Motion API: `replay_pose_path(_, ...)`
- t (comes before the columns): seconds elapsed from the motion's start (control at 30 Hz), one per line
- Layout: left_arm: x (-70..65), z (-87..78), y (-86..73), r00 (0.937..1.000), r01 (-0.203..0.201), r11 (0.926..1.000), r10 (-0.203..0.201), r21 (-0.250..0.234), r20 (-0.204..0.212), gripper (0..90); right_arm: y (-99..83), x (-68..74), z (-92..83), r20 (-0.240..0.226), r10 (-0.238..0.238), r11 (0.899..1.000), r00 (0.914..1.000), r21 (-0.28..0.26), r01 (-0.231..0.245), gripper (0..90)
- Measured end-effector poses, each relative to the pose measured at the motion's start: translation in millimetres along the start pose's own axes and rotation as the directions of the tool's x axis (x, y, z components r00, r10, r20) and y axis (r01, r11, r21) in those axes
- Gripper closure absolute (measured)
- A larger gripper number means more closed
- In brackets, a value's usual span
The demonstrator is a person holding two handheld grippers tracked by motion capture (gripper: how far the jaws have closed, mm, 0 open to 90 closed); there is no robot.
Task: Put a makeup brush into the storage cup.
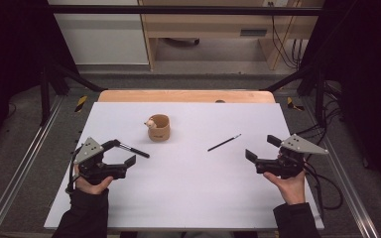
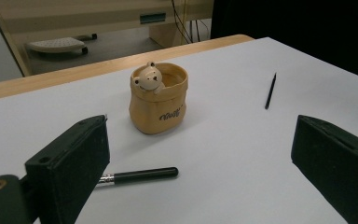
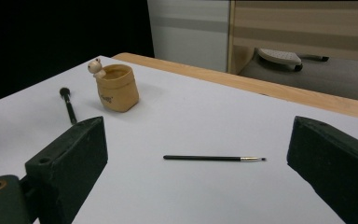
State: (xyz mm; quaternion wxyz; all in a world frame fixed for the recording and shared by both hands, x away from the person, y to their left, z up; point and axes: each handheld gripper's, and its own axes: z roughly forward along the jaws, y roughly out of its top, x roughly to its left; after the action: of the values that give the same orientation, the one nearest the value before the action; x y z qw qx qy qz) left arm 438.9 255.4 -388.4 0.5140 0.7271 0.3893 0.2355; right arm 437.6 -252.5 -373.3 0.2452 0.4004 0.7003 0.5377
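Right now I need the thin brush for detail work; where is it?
In the high view, the thin brush lies flat on the white table, right of the bear pot, nearer the right gripper.

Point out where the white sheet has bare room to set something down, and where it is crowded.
Free: the near strip between the left gripper and right gripper, and the far band behind the bear pot. Bare too: between pot and thin brush. Crowded: the left side, where the thick brush lies between the left gripper's jaws near the pot.
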Motion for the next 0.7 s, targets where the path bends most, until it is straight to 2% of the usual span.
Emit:
replay_pose_path(0.37, -0.2, 3.0, -2.5, 0.9998, -0.019, 0.9996, 0.019, 0.023, 0.004, 3.6, -1.7, -0.6, -1.8, 0.006, -0.008, 1.0, 1.0, 0.011, 0.008, 5.2)
replay_pose_path(0.6, 6.9, 7.8, -1.2, 0.9992, -0.038, 0.9971, 0.037, 0.065, 0.017, 3.9, -1.6, 2.7, 2.0, -0.008, -0.014, 1.0, 0.9999, 0.019, 0.014, 5.1)
replay_pose_path(0.7, 8.7, 8.9, 0.2, 0.9991, -0.04, 0.997, 0.039, 0.067, 0.019, 3.9, -1.7, 3.1, 2.7, -0.007, -0.017, 1.0, 0.9998, 0.02, 0.017, 5.1)
